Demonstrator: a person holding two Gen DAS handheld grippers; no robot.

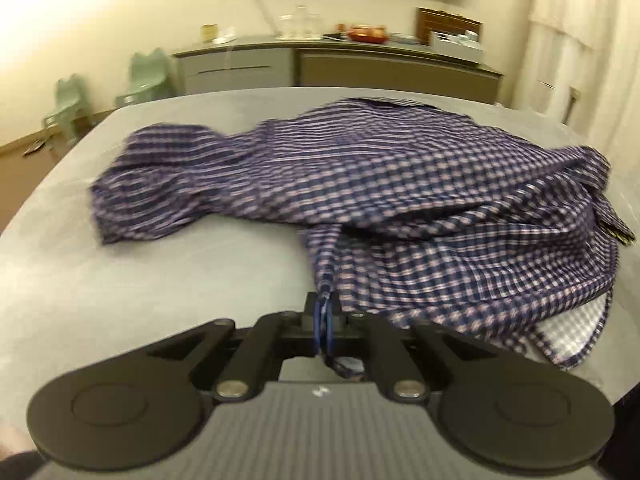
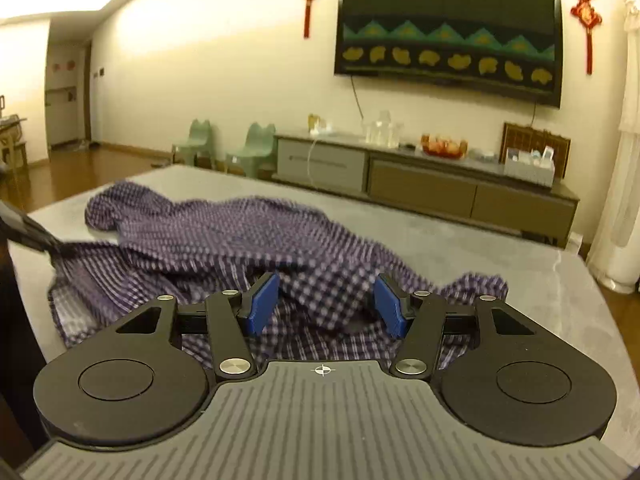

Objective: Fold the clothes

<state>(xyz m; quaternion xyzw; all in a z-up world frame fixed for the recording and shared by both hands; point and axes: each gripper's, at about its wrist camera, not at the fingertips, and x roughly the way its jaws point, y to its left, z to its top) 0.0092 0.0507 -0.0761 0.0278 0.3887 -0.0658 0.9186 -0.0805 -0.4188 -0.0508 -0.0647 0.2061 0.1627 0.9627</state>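
Observation:
A blue and white checked shirt (image 1: 392, 184) lies crumpled on the grey table (image 1: 140, 280). My left gripper (image 1: 325, 312) is shut on an edge of the shirt at the near side, and the cloth runs taut from its blue pads. In the right wrist view the same shirt (image 2: 248, 240) lies bunched in front of my right gripper (image 2: 326, 300), which is open with its blue pads (image 2: 264, 300) wide apart just above the cloth, holding nothing. The left gripper (image 2: 56, 248) shows at the left edge, pinching the shirt's edge.
A long grey sideboard (image 2: 424, 184) with jars, a fruit bowl and a box stands against the far wall under a wall television (image 2: 448, 36). Two green stools (image 2: 252, 148) stand left of it. White curtains (image 2: 624, 200) hang at the right. The table edge (image 2: 592, 276) is near on the right.

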